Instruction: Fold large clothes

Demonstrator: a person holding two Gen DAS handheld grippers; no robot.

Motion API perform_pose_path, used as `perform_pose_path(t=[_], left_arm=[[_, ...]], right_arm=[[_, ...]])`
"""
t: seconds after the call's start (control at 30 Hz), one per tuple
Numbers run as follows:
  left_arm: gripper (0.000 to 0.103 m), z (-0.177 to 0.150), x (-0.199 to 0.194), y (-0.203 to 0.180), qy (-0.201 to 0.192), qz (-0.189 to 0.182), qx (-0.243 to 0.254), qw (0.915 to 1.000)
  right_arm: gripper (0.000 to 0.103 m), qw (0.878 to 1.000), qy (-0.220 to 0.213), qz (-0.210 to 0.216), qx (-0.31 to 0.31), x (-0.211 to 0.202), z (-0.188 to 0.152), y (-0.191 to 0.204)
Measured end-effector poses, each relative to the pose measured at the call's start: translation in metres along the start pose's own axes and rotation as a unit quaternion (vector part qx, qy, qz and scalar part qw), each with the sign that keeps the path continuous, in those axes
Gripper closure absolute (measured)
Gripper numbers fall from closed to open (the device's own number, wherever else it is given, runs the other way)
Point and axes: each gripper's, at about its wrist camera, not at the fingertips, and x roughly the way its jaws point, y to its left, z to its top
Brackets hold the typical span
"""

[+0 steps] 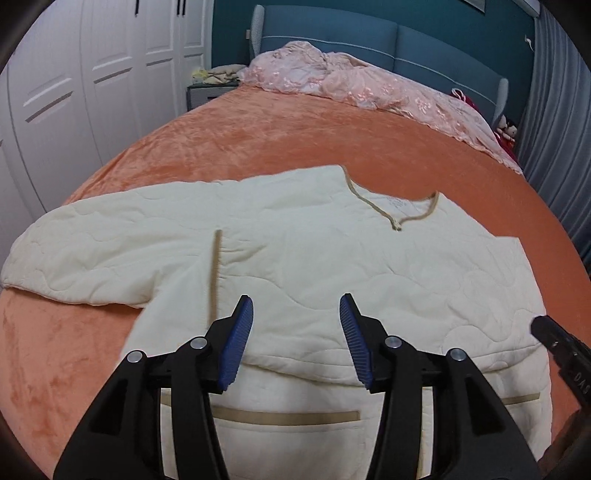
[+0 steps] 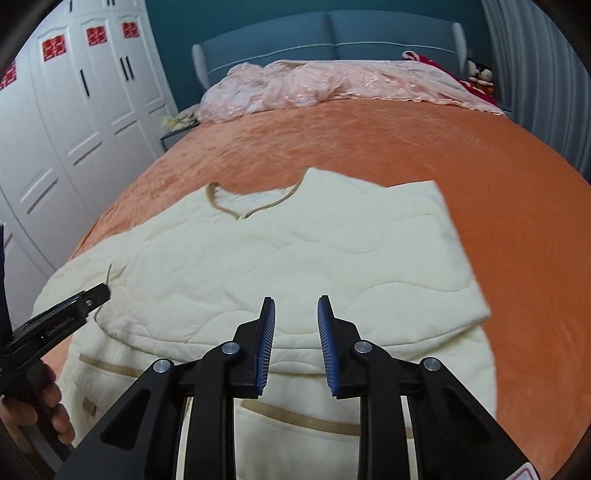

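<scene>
A cream quilted garment with tan trim at the neck lies spread on the orange bed cover. One sleeve stretches out to the left. On the other side a panel lies folded over the body, above the tan pocket trims. My left gripper hovers over the garment's middle, open, with nothing between its blue pads. My right gripper hangs over the same cloth; its jaws stand narrowly apart and hold nothing. Each gripper shows at the edge of the other's view: the right gripper and the left gripper.
A crumpled pink quilt lies along the head of the bed under the blue headboard. White wardrobe doors stand on the left and grey curtains on the right. A hand holds the left gripper's handle.
</scene>
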Motion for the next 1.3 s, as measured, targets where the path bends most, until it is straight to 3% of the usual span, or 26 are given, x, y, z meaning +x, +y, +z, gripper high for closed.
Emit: perform_pose_path(t=[0.2, 0.67, 0.8, 0.87, 0.97, 1.03, 1.1, 1.17, 1.3], left_arm=[[0.056, -0.029, 0.042, -0.019, 0.044, 0.007, 0.022, 0.9988], [0.053, -0.053, 0.049, -0.017, -0.002, 0.006, 0.029, 0.9996], [0.053, -0.044, 0.033, 0.006, -0.005, -0.052, -0.023, 0.9984], [0.052, -0.035, 0.009, 0.035, -0.019, -0.055, -0.070, 0.9958], [0.028, -0.020, -0.024, 0.102, -0.043, -0.039, -0.140, 0.9884], [0.026, -0.011, -0.032, 0.163, -0.045, -0.001, -0.185, 0.9818], [0.026, -0.008, -0.032, 0.230, -0.027, 0.030, -0.241, 0.9698], [0.026, -0.014, -0.032, 0.299, -0.014, 0.071, -0.307, 0.9491], [0.031, -0.034, -0.035, 0.409, -0.021, 0.097, -0.427, 0.8986]], right_arm=[[0.081, 0.999, 0.049, -0.006, -0.015, 0.043, -0.030, 0.019], [0.082, 0.999, 0.014, -0.032, -0.040, 0.051, -0.056, 0.028], [0.082, 0.998, 0.013, -0.035, -0.043, 0.051, -0.057, 0.029], [0.082, 0.998, 0.013, -0.035, -0.043, 0.051, -0.056, 0.029], [0.082, 0.999, 0.013, -0.031, -0.039, 0.050, -0.054, 0.027], [0.082, 0.999, 0.014, -0.029, -0.037, 0.048, -0.053, 0.027], [0.082, 0.999, 0.013, -0.033, -0.040, 0.047, -0.052, 0.028], [0.081, 0.998, 0.012, -0.041, -0.045, 0.045, -0.052, 0.031], [0.081, 0.997, 0.011, -0.054, -0.055, 0.046, -0.052, 0.036]])
